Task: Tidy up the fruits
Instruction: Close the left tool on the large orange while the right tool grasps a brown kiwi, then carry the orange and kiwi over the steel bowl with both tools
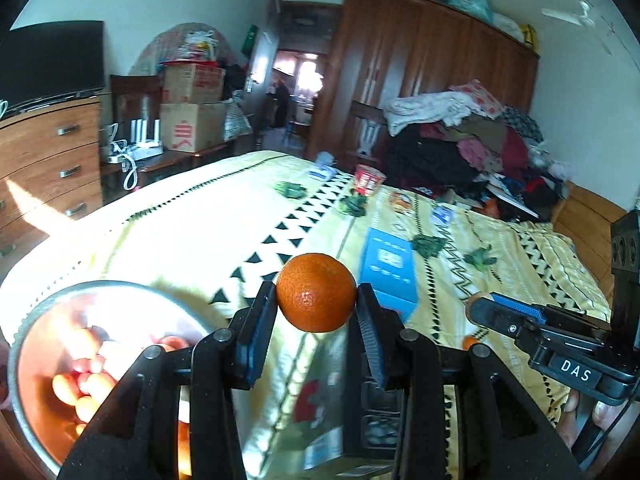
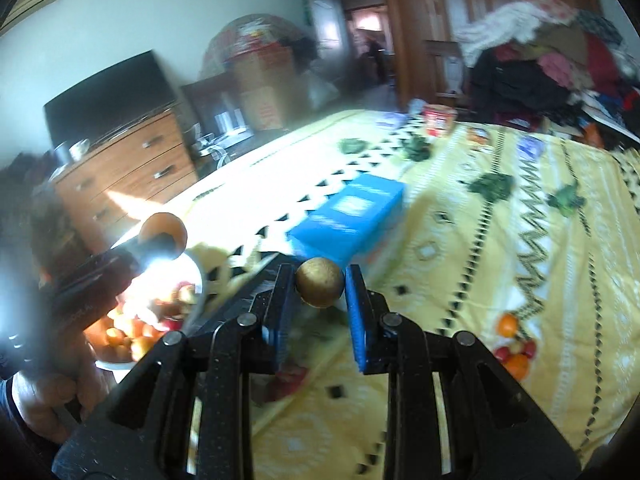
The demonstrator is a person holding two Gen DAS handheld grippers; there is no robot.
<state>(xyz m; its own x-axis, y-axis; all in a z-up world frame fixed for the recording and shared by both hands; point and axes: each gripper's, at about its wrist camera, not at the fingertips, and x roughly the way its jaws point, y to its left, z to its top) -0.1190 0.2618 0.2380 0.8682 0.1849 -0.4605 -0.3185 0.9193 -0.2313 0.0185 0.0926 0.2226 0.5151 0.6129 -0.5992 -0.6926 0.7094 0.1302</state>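
My left gripper (image 1: pixel 316 300) is shut on an orange mandarin (image 1: pixel 316 292), held above the bed. A metal bowl (image 1: pixel 36 308) with several fruits sits at the lower left, just left of the gripper. My right gripper (image 2: pixel 320 280) is shut on a small brown round fruit (image 2: pixel 320 282). In the right wrist view the left gripper (image 2: pixel 160 242) holds the mandarin (image 2: pixel 162 224) over the bowl (image 2: pixel 200 280) of fruit. The right gripper also shows in the left wrist view (image 1: pixel 480 304). A few small fruits (image 2: pixel 514 344) lie on the bedspread at right.
A blue box (image 1: pixel 388 268) lies on the yellow bedspread (image 1: pixel 200 216) ahead. A red cup (image 1: pixel 368 180) and small packets sit farther back. A clothes pile (image 1: pixel 460 140) is at the far right, a wooden dresser (image 1: pixel 48 160) at the left.
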